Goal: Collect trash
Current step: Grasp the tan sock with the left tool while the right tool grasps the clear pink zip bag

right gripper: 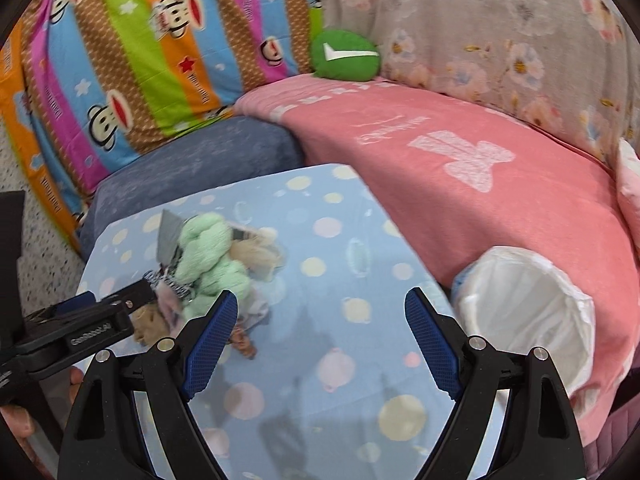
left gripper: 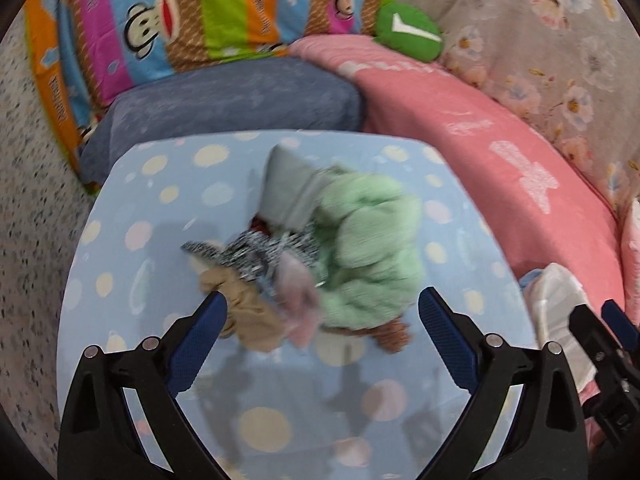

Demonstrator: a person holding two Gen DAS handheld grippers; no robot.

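Honestly we've barely started: both our left hand-held gripper (left gripper: 322, 312) and right hand-held gripper (right gripper: 321, 312) are spread empty, trash pile (left gripper: 320, 256) uncollected on the surface (left gripper: 140, 208), lined bin (right gripper: 528, 304) waiting.

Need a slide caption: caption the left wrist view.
Open left gripper above a pile of soft scraps on a dotted tabletop.

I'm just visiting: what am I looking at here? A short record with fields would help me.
surface: table with a dotted blue cloth
trash: pile of soft scraps, with mint green yarn and a grey piece
bin: white-lined bin, at the table's right edge against the pink blanket
left gripper: jaws open, around the near side of the pile
right gripper: jaws open, nothing between them
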